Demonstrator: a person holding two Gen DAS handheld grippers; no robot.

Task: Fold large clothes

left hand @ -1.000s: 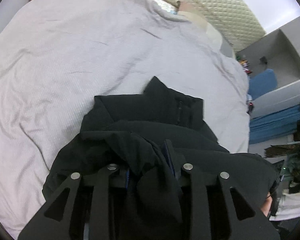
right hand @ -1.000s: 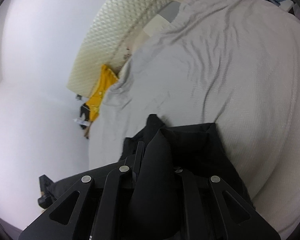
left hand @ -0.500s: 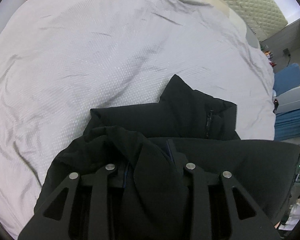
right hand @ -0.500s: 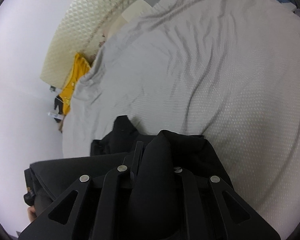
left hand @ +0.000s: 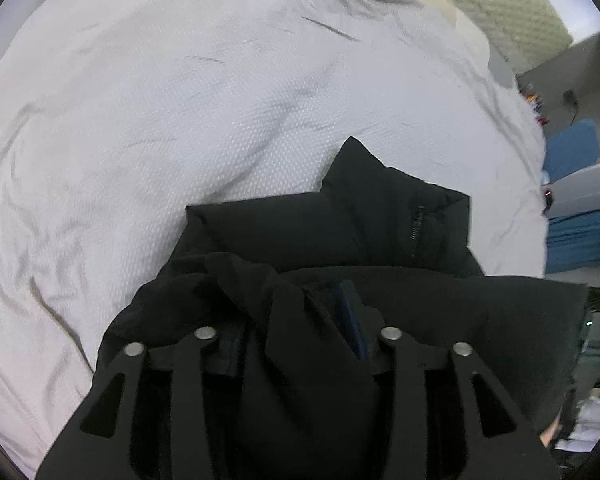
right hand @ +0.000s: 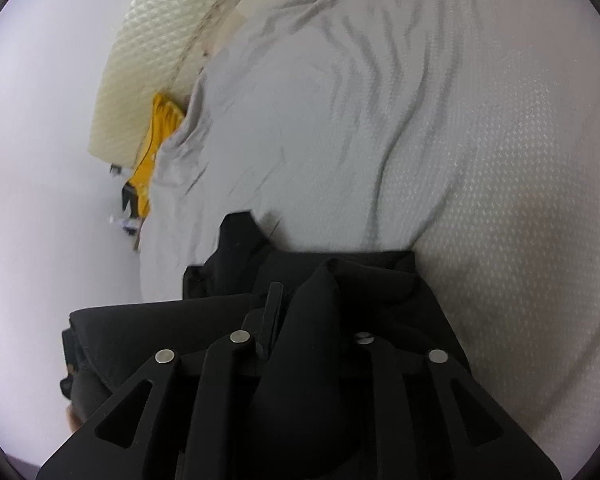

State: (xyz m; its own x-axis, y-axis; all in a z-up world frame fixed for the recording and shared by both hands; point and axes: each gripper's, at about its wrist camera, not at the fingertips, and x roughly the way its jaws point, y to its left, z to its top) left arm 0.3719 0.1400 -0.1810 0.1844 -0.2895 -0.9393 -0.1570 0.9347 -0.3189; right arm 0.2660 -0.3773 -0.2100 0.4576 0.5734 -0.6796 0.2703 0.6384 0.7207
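- The black jacket [left hand: 340, 248] lies at the lower centre of the left wrist view, on the grey-white bedspread [left hand: 180, 100]; its collar end points toward the middle of the frame, and a zipper shows at centre right.
- The left gripper [left hand: 300, 320] is clamped on a bunched fold of the jacket at the bottom centre, with fabric pushed up between its fingers.
- The right gripper [right hand: 312, 312] likewise pinches a peak of the jacket [right hand: 360, 280] at the bottom centre of its own view.
- The step in hand looks like carrying the held edge over the part that lies flat. To do it well, keep both grips level and the cloth taut between them, so the fold line comes out straight rather than slanted.
- Lay the held edge down squarely on the flat part before letting go; a thick jacket tends to spring back.
- Edges: the collar tip marks how far the garment reaches; match the carried hem to it.
- Open room: bare bedspread fills the upper half of both views, so there is space ahead. A yellow cloth [right hand: 156, 152] lies well apart, at the left of the right wrist view.
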